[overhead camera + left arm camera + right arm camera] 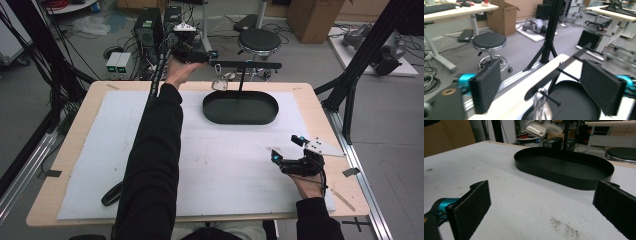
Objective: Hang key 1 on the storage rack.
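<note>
high view first: my left gripper (214,54) is stretched out at the far edge of the surface (75,145), up by the black stand's crossbar (250,64). its jaws gape wide with nothing pinched between them. the shiny padlock (219,80) hangs off a peg on that crossbar, just beside my left gripper and above the far left rim of the oval black tray (240,119). i'm not touching it.

left gripper view now: both black pads stand far apart, one on each side, and the padlock (541,107) dangles low in the gap between them, blurred, clear of either pad. the crossbar (564,66) slants across behind it, and the tray (574,100) sits below. a round black stool (489,42) stands on the floor beyond the surface's edge.

over on the other side, my right gripper (286,148) rests low near the right front of the white mat (225,160), well apart from the tray. its jaws are spread wide too, nothing in them.

right gripper view: the two pads frame bare mat (524,202), the tray (564,176) lies ahead, and the padlock (536,128) hangs up above the tray's far rim, a bit smeared.
</note>
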